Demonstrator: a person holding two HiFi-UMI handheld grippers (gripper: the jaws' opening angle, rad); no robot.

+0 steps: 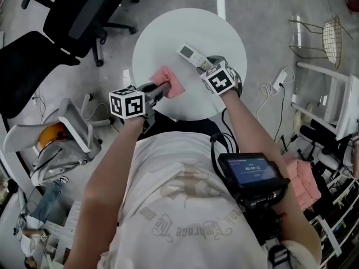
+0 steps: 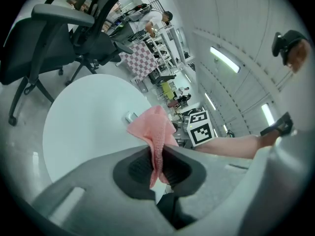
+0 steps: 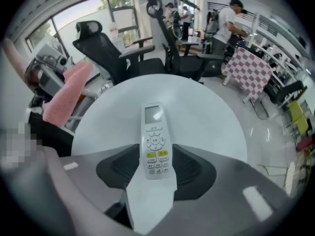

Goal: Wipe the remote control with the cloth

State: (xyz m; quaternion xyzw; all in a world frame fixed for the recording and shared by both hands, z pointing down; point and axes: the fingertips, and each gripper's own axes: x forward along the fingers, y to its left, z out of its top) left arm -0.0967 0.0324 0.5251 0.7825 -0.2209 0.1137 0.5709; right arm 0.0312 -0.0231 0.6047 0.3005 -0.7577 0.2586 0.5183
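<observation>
remote control [image 1: 189,55] is what the next move turns on: it lies face up on the round white desk [image 1: 168,32], right of centre in the head view, with its long axis running from lower right to upper left. its button end sits between the jaws of my right claw [image 1: 208,67] and its screen end points away toward the far rim. in the right gripper view the remote control [image 3: 156,144] stands straight up the middle of the frame. my right claw [image 3: 156,168] straddles its lower end, pads close on either side, and i see no squeeze on it, so i take that claw as released around it rather than gripping. my left claw [image 1: 159,88] is clenched on the pink cloth [image 1: 170,80]. in the left gripper view the cloth [image 2: 155,132] is pinched between the pads of the left claw [image 2: 158,163] and fans out beyond the tips. the cloth sits just lower left of the remote control, near it but apart, so the left claw is the one to travel, up and to the right across the short gap and then along that diagonal axis. bare desk [image 3: 206,112] lies open above and to the upper left of the remote control, so there is room for strokes that way. the near rim of the desk runs just below both claws, so i judge there is little room toward the bottom of the frame. the black office chair [image 1: 78,10] at upper left stands well clear.
</observation>
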